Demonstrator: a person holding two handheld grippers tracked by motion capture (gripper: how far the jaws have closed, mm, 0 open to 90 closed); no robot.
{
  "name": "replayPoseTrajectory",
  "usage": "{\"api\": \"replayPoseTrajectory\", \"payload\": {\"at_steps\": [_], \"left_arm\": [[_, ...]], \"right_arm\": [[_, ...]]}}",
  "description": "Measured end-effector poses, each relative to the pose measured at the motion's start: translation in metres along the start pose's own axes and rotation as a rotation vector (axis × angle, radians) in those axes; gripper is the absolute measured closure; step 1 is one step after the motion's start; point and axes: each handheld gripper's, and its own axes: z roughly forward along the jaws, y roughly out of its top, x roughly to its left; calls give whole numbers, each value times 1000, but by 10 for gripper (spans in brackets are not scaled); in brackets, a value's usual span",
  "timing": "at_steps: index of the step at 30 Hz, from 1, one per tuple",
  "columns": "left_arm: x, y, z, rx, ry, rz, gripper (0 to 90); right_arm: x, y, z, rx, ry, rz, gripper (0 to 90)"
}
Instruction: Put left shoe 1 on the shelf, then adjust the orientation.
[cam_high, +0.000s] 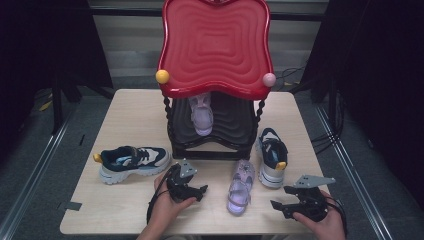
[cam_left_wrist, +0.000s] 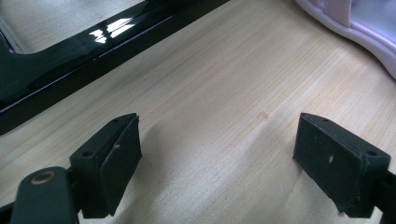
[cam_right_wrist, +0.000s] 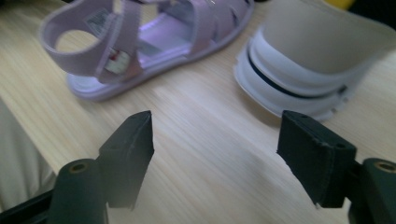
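Right gripper (cam_right_wrist: 215, 154) hangs over the wooden surface (cam_right_wrist: 205, 140), jaws apart with nothing between; ahead lie a lilac sandal (cam_right_wrist: 140, 46) and, just beside it, a white sneaker heel (cam_right_wrist: 308, 79).

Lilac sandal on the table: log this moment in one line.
lilac sandal: on table, untouched | second sandal: on rack's lower shelf | left claw: open, empty | right claw: open, empty

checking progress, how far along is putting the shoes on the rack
Done: one purple sandal sits on the rack's lower shelf. In hand: nothing; the left gripper and right gripper are open near the second sandal. Left: that sandal and both sneakers on the table.
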Motion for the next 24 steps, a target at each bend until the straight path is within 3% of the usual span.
{"api": "replayPoseTrajectory", "payload": {"at_steps": [8, 24], "left_arm": [[1, 1, 1, -5, 0, 5, 143], [0, 1, 1, -5, 3, -1, 143]], "right_arm": [[21, 22, 7, -24, 34, -37, 288], [32, 52, 21, -69, 63, -61, 288]]}}
